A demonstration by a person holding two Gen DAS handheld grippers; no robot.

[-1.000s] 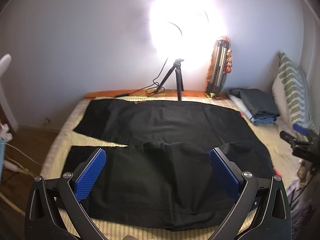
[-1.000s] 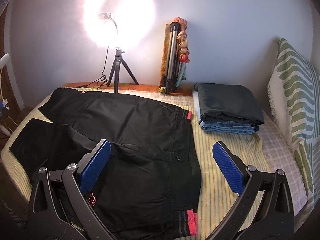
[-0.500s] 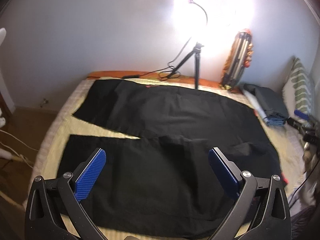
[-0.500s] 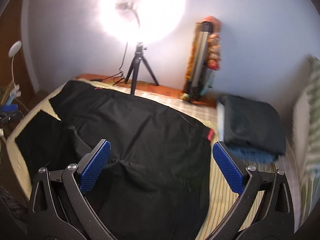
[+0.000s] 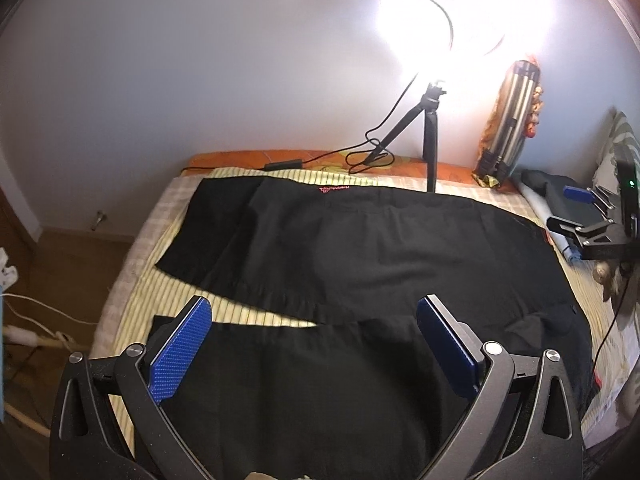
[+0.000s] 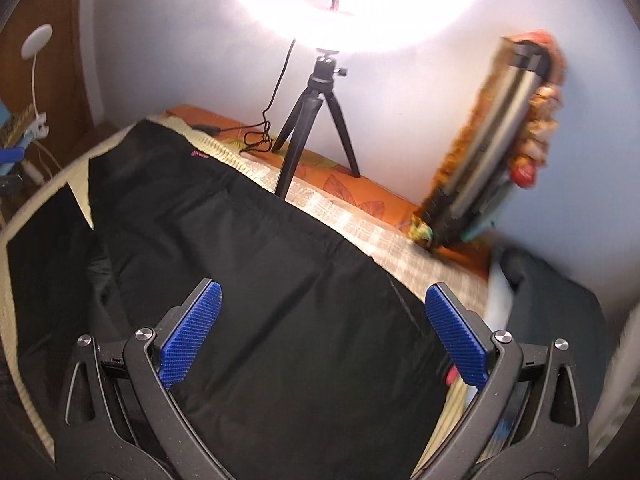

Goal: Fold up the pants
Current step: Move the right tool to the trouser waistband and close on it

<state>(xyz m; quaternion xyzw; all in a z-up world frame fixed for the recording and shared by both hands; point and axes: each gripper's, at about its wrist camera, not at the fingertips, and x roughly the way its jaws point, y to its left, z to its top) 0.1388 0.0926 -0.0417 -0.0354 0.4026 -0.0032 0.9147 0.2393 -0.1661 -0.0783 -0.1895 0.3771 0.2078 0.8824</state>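
Your left tool (image 5: 314,350) hangs with its blue pads spread wide and nothing between them, poised above the near leg of the black pants (image 5: 360,264). Your right tool (image 6: 320,334) is equally wide and empty, and it looks down on the upper part of the same garment, near the waist end. Both seem placed for a two-point pickup, one hold on the leg and one nearer the waistband, so the cloth can be carried over in one sheet instead of bunching. That is my reading, not something the views settle.

The pants lie spread flat across the bed (image 5: 168,280), legs parted in a shallow V with a wedge of striped cover showing between them. No fold has been made yet. Thin, limp fabric like this will likely sag between your two holds.

Beyond the pants, a ring light (image 5: 460,20) on a small tripod (image 5: 430,144) stands at the far edge, its cable (image 5: 372,152) coiled beside it, and its glare washes out the pale wall. A folded tripod (image 5: 514,116) wrapped in coloured cloth leans against that wall. A stack of folded clothes (image 6: 556,312) sits at the right end of the bed, blurred in the right view.
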